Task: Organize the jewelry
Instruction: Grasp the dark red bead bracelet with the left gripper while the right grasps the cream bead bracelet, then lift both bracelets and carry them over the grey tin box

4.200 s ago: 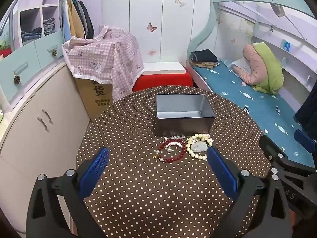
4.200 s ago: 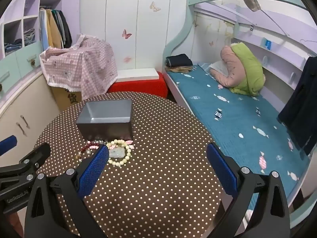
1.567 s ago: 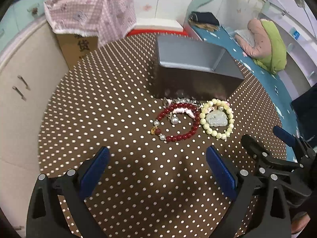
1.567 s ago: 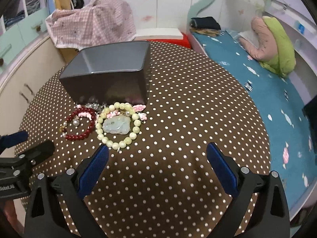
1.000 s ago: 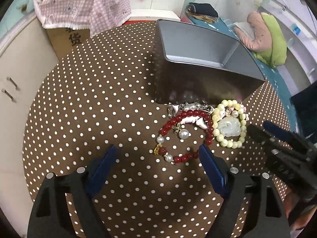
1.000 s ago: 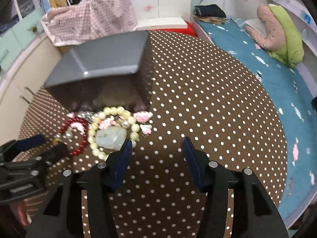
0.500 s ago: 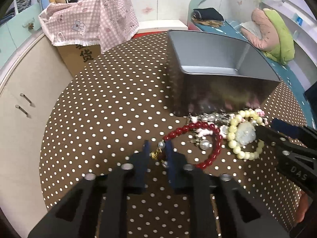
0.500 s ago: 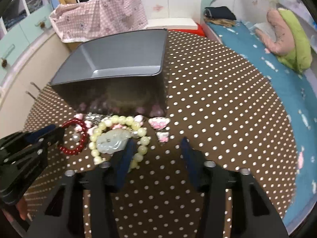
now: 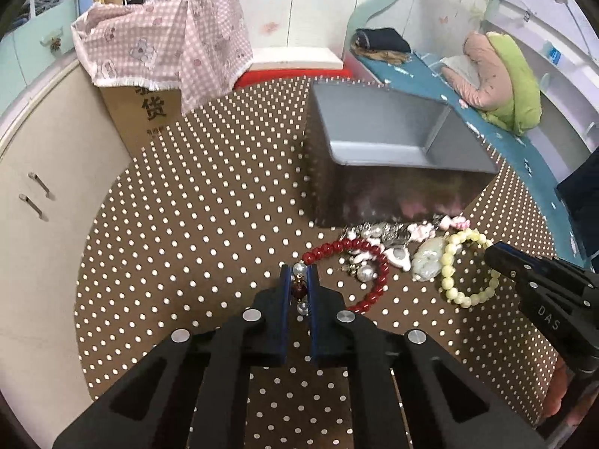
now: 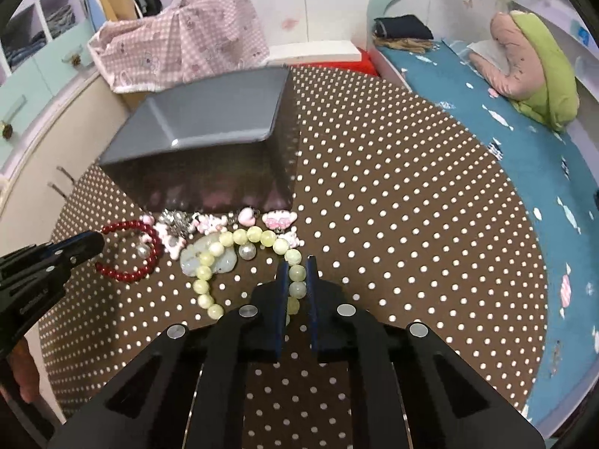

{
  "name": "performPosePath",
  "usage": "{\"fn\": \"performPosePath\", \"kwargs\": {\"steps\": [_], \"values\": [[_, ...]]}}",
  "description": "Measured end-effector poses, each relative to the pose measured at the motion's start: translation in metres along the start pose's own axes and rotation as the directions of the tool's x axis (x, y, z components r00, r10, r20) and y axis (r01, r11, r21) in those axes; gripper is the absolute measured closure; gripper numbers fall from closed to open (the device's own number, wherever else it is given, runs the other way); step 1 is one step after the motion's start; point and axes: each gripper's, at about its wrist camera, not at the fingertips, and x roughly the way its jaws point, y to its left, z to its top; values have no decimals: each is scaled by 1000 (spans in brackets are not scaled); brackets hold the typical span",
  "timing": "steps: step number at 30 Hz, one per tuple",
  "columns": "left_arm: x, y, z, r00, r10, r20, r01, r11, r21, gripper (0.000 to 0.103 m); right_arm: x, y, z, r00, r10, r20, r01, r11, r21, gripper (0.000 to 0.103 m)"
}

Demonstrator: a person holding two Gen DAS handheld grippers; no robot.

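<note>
On the left stands a cardboard box [image 9: 149, 112] draped with a pink checked cloth [image 9: 164, 41]; its contents are hidden. The round surface [image 9: 187, 205], under a brown cloth with white dots, carries one grey metal tin [image 9: 378, 131], open at the top. The part of its interior that shows holds nothing.

Count on the surface, all lying close in front of the tin's near wall: one red bead bracelet [image 9: 359, 258], one pale yellow-green bead bracelet [image 9: 468, 265], one pale green carved pendant [image 9: 426, 258] lying against the yellow-green bracelet, and a small heap of pink charms [image 10: 243, 219] and silver pieces touching the tin. The number of items in that heap cannot be made out.

Left gripper [image 9: 300, 280]: its jaws have just been closing and now stand almost together, pinching the near end of the red bead bracelet at a white pearl and a dark red bead. The remainder of the bracelet lies on the surface.

Right gripper [image 10: 297, 275]: its jaws have just been closing and now clamp the near side of the pale yellow-green bead bracelet, beads showing between the blue pads. The rest of that bracelet lies on the surface, running back toward the pendant.

At far right, a bed [image 10: 524, 119] with a teal cover.
</note>
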Motion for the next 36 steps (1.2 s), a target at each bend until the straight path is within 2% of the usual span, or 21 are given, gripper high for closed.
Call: {"fn": "performPosePath", "kwargs": {"steps": [9,22,31,36], "values": [[-34,-5,10,997,9,77,-12,999,47,96,-39,8,7,995,12,95,-9,1000,-23,93],[-86,-21,23,981,-13,191,-5,996,94,96,-90,12,27,976,27,215,-19,999,-36,93],[-104,-23,49,968,-53,247,23,992,121,96,-107,11,56,961,45,273,-29,998,-62,93],[-103,-26,73,964,-74,255,45,992,120,96,-105,19,78,959,68,274,-46,995,-84,93]]}}
